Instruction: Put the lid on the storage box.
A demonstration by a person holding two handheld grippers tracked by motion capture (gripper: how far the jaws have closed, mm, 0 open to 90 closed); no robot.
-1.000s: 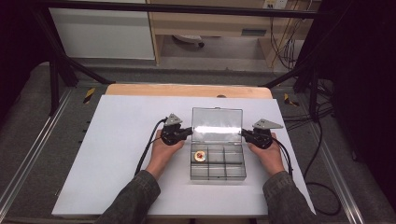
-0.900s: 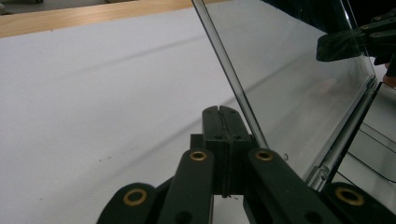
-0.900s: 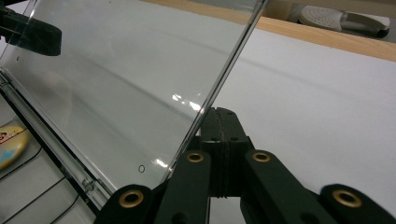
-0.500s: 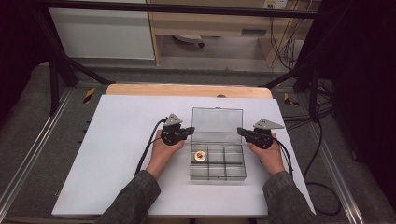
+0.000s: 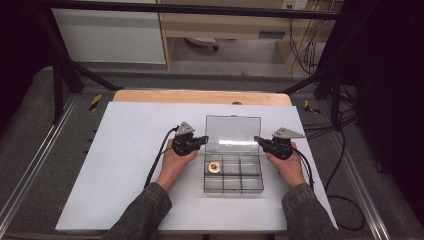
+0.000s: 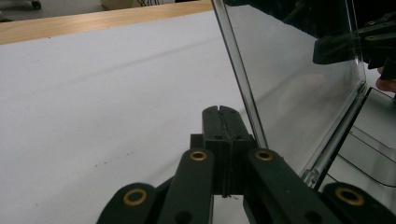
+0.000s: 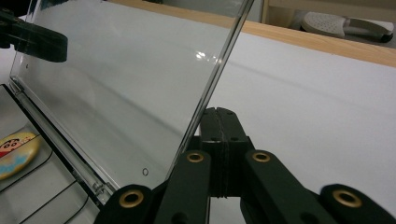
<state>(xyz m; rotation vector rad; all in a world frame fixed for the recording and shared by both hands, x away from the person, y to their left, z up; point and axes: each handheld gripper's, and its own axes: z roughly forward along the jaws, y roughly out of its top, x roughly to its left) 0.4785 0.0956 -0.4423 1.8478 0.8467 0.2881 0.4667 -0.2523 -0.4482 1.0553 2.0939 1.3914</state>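
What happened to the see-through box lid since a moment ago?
The lid swung further open, tipping back away from the person. The left tool and right tool, both shut, stayed beside its edges. The box and the round badge in its compartment stayed put on the white table.

Badge point(image 7: 14, 148) cut off by the right gripper view's left edge — print too small, possibly a cartoon face. Lid point(image 6: 299, 79) top cropped.

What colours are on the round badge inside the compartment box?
The badge is yellow with a cartoon face, red and pale blue below; the right gripper view shows it best.
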